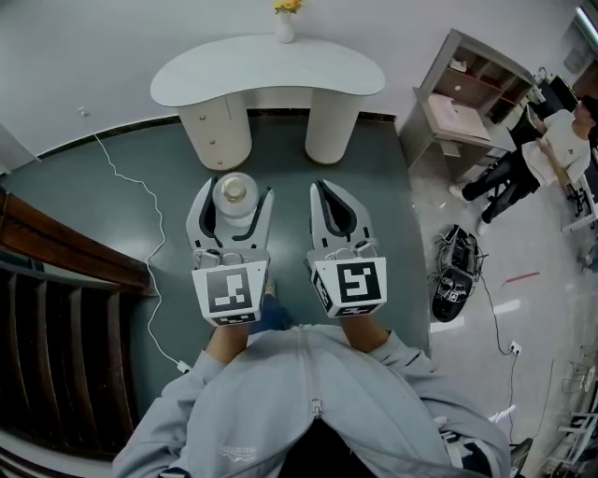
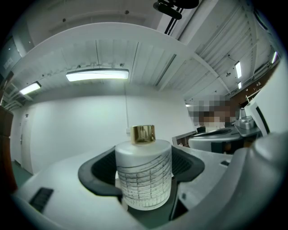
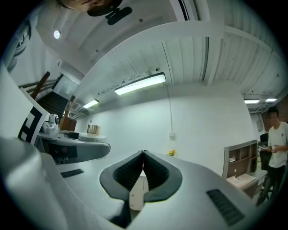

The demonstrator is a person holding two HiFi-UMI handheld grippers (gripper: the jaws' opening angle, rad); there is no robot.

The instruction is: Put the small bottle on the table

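A small frosted white bottle [image 2: 144,175] with a gold cap [image 2: 143,134] stands upright between the jaws of my left gripper [image 1: 232,207], which is shut on it. From the head view the bottle [image 1: 233,194] shows as a round white top held above the grey floor, a short way in front of the white kidney-shaped table [image 1: 268,69]. My right gripper [image 1: 334,207] is held beside the left one at the same height, its jaws [image 3: 143,168] shut with nothing between them.
A small white vase of yellow flowers [image 1: 285,21] stands at the table's back edge. A white cable [image 1: 131,201] trails over the floor at left, beside a dark wooden stair [image 1: 51,317]. At right are a shelf unit [image 1: 467,93], a standing person [image 1: 537,154] and black gear [image 1: 455,280] on the floor.
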